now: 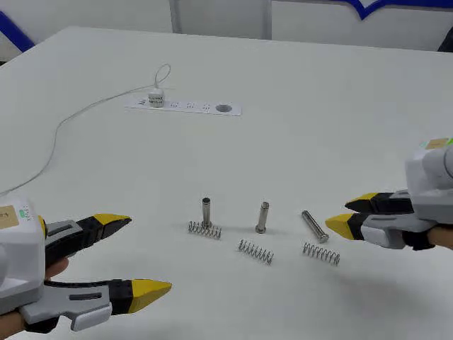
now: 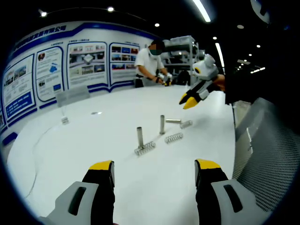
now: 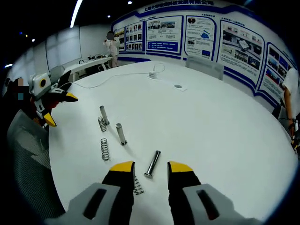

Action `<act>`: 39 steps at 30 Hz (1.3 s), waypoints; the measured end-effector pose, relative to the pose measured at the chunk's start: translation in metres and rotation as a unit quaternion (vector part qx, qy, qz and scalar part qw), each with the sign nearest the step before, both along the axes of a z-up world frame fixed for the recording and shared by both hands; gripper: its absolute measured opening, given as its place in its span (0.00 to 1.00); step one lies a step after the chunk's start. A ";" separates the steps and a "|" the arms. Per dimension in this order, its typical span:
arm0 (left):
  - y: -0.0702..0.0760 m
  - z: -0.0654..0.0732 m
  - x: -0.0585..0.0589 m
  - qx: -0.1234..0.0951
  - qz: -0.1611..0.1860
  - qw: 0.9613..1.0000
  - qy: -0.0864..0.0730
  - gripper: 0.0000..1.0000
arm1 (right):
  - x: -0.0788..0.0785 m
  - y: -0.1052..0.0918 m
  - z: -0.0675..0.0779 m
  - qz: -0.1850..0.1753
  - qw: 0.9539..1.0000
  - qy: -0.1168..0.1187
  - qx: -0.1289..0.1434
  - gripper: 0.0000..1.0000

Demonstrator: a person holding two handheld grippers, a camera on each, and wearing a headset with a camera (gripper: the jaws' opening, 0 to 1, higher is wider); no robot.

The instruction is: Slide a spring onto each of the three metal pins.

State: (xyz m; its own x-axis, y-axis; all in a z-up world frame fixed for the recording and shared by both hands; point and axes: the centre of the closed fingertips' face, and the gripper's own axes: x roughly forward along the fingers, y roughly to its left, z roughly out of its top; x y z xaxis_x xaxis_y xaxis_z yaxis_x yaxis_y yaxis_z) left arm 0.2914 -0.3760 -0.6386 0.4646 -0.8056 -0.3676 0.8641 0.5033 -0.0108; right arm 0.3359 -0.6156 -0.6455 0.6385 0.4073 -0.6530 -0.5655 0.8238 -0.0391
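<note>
Two grippers hover over the white worktop point(image 1: 318, 142), nearest the person. The left gripper point(image 1: 146, 253) sits low at the near left of the head view. Its yellow-tipped jaws are spread wide with nothing between them, and it is well apart from the parts, which lie ahead and to its right. The right gripper point(image 1: 340, 215) comes in from the right with its jaws parted only a little, also holding nothing. Its tips are near the wider end of the right pin point(image 1: 313, 225) and clear of it. In the right gripper view that pin lies flat straight ahead of the gap between the jaws, and the right spring point(image 1: 320, 253) lies close by the left-hand jaw.

Three springs lie flat in a loose row, none of them on a pin. The right spring is just nearer the person than the lying pin. The middle spring point(image 1: 255, 251) lies a little nearer than the middle pin point(image 1: 262, 216). The left spring point(image 1: 204, 229) lies at the foot of the left pin point(image 1: 206, 211), seemingly touching it. The left and middle pins both stand upright.

Farther back, a white power strip point(image 1: 191, 107) lies flat on the worktop with a white plug point(image 1: 156, 98) in its left end. A thin cable point(image 1: 71, 122) loops above the plug and trails off toward the left edge.
</note>
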 end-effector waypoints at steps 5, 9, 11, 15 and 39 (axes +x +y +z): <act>0.001 -0.002 0.000 0.001 0.002 1.000 0.001 0.71 | 0.013 0.006 -0.009 -0.003 1.000 0.016 -0.014 0.26; 0.002 -0.001 0.000 0.000 0.004 1.000 0.000 0.70 | 0.022 0.007 -0.018 -0.009 0.999 0.029 -0.028 0.22; 0.002 -0.001 0.000 -0.001 0.005 1.000 0.001 0.70 | 0.026 0.008 -0.022 -0.012 0.999 0.036 -0.030 0.21; 0.003 -0.003 0.000 0.000 0.005 1.000 0.002 0.70 | 0.032 0.011 -0.033 -0.017 0.998 0.053 -0.037 0.19; 0.003 -0.006 -0.001 0.000 0.007 1.000 0.007 0.70 | 0.048 0.005 -0.063 -0.056 0.991 0.108 -0.059 0.12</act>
State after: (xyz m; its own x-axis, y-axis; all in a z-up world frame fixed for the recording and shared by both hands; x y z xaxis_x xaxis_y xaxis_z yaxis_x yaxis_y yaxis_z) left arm 0.2900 -0.3732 -0.6442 0.4705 -0.7993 -0.3738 0.8568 0.5151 -0.0231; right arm 0.3837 -0.6109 -0.7082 0.5160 0.2553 -0.8177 -0.4768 0.8786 -0.0266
